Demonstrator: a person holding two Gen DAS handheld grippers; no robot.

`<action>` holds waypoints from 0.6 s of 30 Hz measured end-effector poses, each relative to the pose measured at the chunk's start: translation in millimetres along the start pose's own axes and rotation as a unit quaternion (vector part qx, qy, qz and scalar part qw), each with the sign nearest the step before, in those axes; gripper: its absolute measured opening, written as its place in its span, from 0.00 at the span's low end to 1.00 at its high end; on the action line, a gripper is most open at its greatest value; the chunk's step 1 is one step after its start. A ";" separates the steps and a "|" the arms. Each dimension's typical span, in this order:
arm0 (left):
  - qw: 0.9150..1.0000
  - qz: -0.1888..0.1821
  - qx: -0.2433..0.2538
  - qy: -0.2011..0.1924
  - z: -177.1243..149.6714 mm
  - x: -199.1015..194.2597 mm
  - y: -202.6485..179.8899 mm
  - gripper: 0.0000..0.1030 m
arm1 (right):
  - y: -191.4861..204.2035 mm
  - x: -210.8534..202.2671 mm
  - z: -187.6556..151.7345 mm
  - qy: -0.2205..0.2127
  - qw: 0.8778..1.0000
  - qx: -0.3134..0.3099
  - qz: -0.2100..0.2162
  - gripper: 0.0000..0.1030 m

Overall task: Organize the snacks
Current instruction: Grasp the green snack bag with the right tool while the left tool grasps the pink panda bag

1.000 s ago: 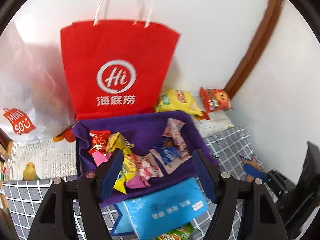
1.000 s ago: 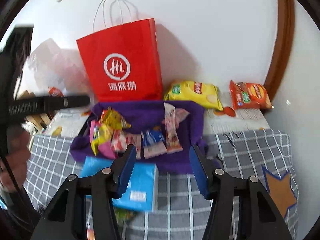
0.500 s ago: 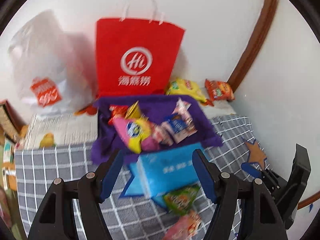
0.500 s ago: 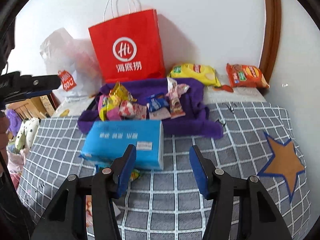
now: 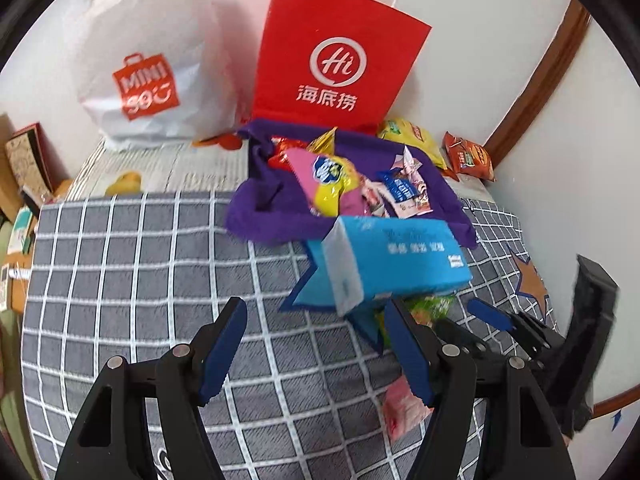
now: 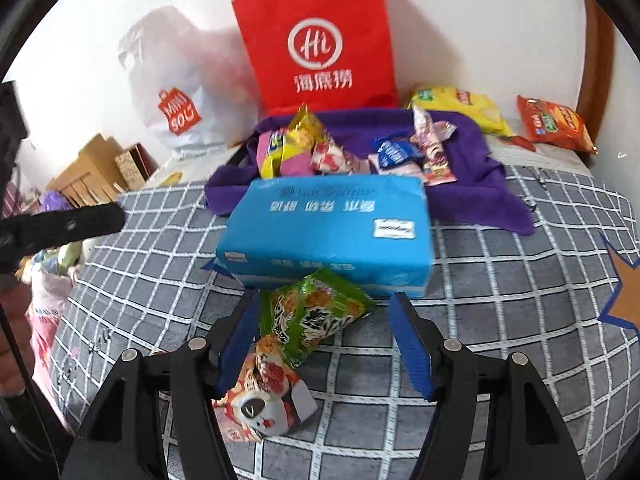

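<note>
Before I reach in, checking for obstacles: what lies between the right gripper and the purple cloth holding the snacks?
In the right wrist view, a green snack packet and behind it the blue tissue box lie between the right gripper and the purple cloth.

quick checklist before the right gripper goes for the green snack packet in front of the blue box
1. Right gripper open: ok, jaws wide apart and holding nothing.
2. Green snack packet between the jaws: ok, though it sits nearer the left finger.
3. Packet free to lift: not ok, its lower end overlaps the red and white panda packet.
4. Blue tissue box out of the way: cannot tell, the packet's top edge lies right against it.
5. Left gripper clear: ok, open, over the grey checked cloth.
6. Space on the purple cloth: ok, its right side is bare.
</note>
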State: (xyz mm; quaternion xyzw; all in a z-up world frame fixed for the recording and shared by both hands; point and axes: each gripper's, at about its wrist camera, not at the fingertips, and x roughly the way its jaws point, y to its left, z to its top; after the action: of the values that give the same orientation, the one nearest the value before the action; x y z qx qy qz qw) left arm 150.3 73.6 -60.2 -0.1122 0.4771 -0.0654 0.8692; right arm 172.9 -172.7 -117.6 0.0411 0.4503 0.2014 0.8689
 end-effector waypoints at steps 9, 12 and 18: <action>1.000 -0.005 -0.012 0.012 -32.3 6.1 14.4 0.67 | -2.9 48.4 2.4 0.053 0.998 0.027 -0.001 0.54; 1.000 -0.005 -0.010 0.010 -38.4 5.9 15.4 0.67 | -3.3 50.8 1.7 0.046 0.998 0.037 0.008 0.44; 1.000 -0.013 -0.017 0.013 -45.7 10.8 18.8 0.67 | -3.8 24.5 -1.2 0.011 0.999 0.044 0.024 0.33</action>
State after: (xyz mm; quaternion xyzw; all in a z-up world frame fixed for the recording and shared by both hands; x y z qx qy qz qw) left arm 117.6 83.3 -97.5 -0.1324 0.4881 -0.0704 0.8598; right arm 185.7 -166.8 -138.1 0.0883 0.4676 0.2027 0.8559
